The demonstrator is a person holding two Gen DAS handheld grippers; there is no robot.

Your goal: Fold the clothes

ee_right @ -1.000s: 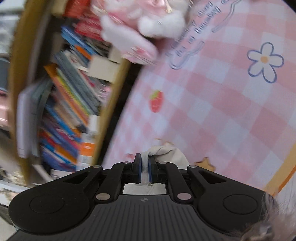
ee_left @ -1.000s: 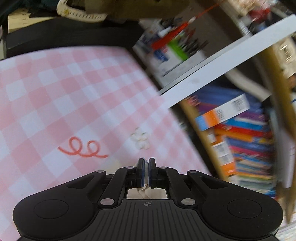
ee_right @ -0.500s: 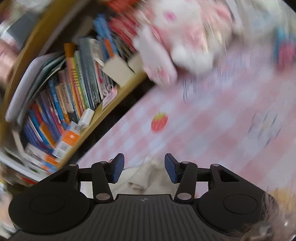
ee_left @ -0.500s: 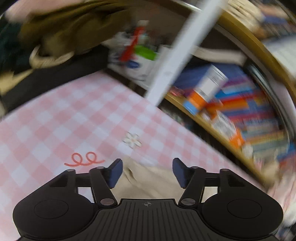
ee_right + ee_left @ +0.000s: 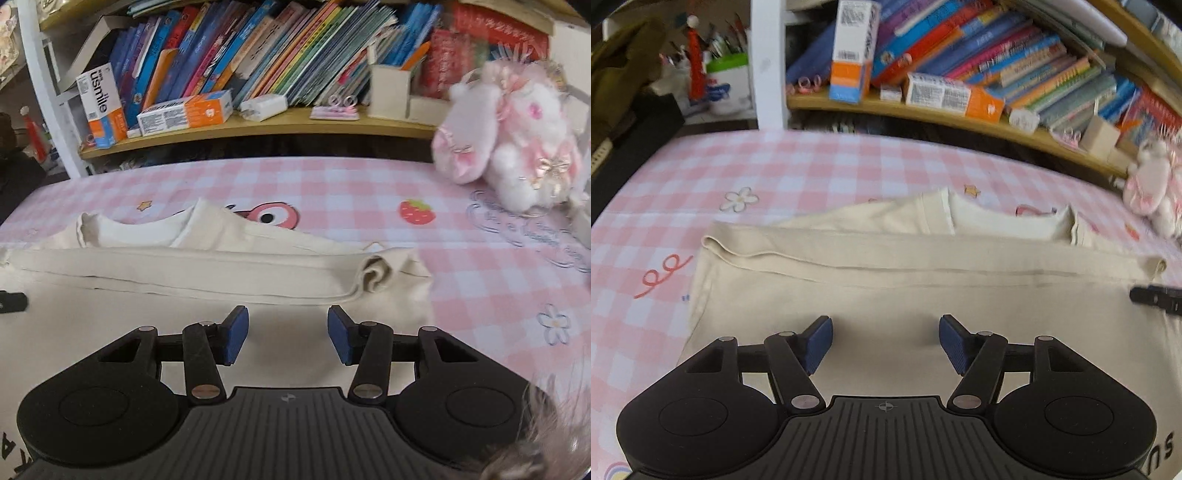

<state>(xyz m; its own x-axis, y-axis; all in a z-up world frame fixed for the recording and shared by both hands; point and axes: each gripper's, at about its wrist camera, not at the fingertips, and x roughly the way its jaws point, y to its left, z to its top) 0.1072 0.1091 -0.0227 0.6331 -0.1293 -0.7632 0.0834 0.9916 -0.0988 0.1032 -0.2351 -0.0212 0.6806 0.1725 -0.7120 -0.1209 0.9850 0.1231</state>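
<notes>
A cream T-shirt [image 5: 905,291] lies flat on the pink checked cloth, its lower part folded up so the hem runs across just short of the collar [image 5: 979,218]. It also shows in the right wrist view [image 5: 184,269], with a rumpled corner [image 5: 376,275] at its right end. My left gripper [image 5: 885,341] is open and empty above the shirt's left half. My right gripper [image 5: 287,334] is open and empty above the right half. The tip of the other gripper shows at the edge of each view.
The pink checked cloth [image 5: 683,192] covers the table. A wooden bookshelf [image 5: 258,125] with books and boxes runs along the far edge. A pink plush toy [image 5: 509,136] sits at the far right. A pen pot [image 5: 726,88] and dark items stand at the far left.
Both grippers were shut on the shirt's edge one second ago. They opened, let the fabric go onto the shirt, and pulled back to face the shelf.
</notes>
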